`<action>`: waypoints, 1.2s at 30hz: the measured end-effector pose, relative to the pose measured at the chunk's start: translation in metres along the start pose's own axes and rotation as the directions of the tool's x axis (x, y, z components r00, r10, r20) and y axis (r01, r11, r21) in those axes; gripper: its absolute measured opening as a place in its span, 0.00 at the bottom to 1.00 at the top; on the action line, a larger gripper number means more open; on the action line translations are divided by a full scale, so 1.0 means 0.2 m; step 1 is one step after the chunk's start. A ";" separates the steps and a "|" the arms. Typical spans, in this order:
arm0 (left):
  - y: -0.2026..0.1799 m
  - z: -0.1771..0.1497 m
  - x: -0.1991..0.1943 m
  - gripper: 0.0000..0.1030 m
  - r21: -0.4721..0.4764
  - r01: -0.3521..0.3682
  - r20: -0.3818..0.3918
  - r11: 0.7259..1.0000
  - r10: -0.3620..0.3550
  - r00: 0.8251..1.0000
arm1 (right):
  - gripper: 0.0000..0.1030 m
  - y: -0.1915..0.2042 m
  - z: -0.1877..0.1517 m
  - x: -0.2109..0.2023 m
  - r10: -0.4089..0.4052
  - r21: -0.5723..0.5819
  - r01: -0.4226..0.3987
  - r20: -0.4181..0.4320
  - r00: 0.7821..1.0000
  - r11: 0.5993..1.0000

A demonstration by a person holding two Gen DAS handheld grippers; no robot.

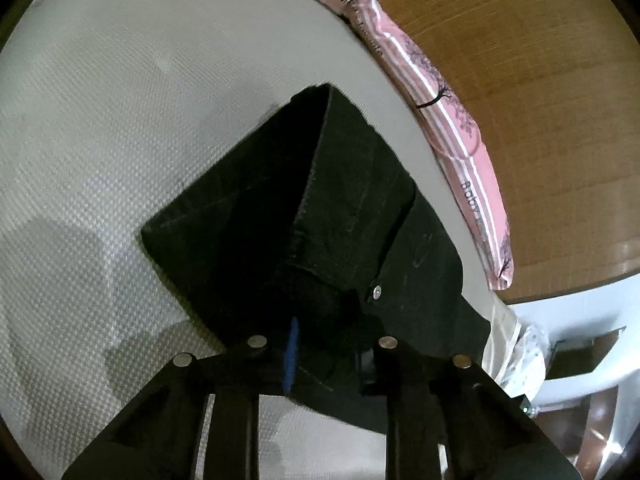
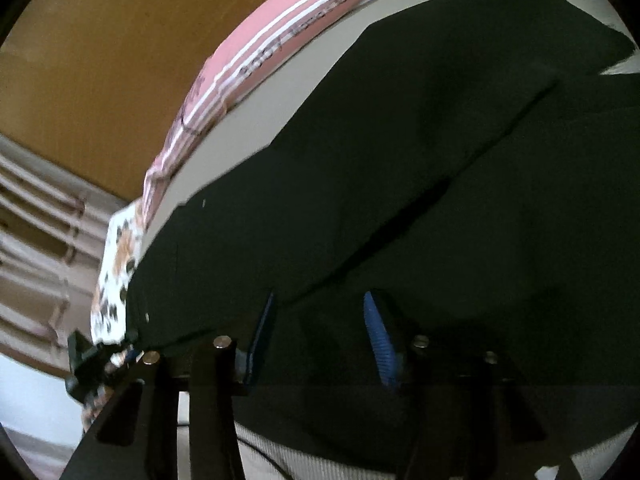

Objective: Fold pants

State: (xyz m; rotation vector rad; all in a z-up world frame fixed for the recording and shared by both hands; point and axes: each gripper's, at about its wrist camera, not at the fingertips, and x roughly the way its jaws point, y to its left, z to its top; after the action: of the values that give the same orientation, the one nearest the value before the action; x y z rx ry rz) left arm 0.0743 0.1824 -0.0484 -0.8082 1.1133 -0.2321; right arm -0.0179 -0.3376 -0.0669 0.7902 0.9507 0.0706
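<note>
pants (image 1: 352, 216) are lying dark and partly folded on the white mattress (image 1: 100, 140), their long axis running away from you toward the pink edging (image 1: 472, 148) reading "baby". your left claw (image 1: 328, 348) is pinching the near waistband by the rivet. your right claw (image 2: 320, 332) is standing part open over fabric, gripping nothing visible.

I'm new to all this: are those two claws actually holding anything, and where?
The left gripper seems to pinch the black pants near their riveted corner. Whether the right gripper, its jaws apart over the cloth, holds anything cannot be told.
</note>
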 end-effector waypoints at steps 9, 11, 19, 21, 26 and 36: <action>-0.01 0.05 0.04 0.18 0.022 -0.047 -0.042 0.999 0.048 0.998 | 0.18 -0.16 0.18 0.01 0.012 0.152 -0.025 0.090 0.996 0.988; -0.02 0.05 0.05 0.18 0.042 -0.059 -0.056 0.997 0.061 0.997 | 0.09 -0.15 0.19 -0.02 -0.010 0.135 -0.003 0.093 0.996 0.991; -0.11 0.11 0.08 0.17 0.265 -0.133 -0.136 0.955 0.174 0.975 | 0.05 0.10 0.10 -0.25 -0.129 -0.054 0.139 0.157 0.979 0.989; -0.10 0.13 0.09 0.17 0.292 -0.141 -0.158 0.946 0.193 0.968 | 0.05 0.15 0.04 -0.29 -0.166 -0.090 0.181 0.156 0.974 0.979; -0.11 0.17 0.08 0.17 0.386 -0.178 -0.164 0.905 0.257 0.952 | 0.05 0.20 -0.17 -0.33 -0.218 -0.135 0.232 0.108 0.970 0.963; -0.13 0.08 0.10 0.21 0.527 -0.270 -0.060 0.806 0.352 0.934 | 0.05 0.05 -0.32 -0.12 -0.259 -0.078 0.255 -0.053 0.964 0.964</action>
State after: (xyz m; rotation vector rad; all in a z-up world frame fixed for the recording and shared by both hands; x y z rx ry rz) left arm 0.1027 0.1616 -0.0419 -0.1219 1.2378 -0.3006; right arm -0.0781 -0.3038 -0.0646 0.5964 1.0981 -0.0970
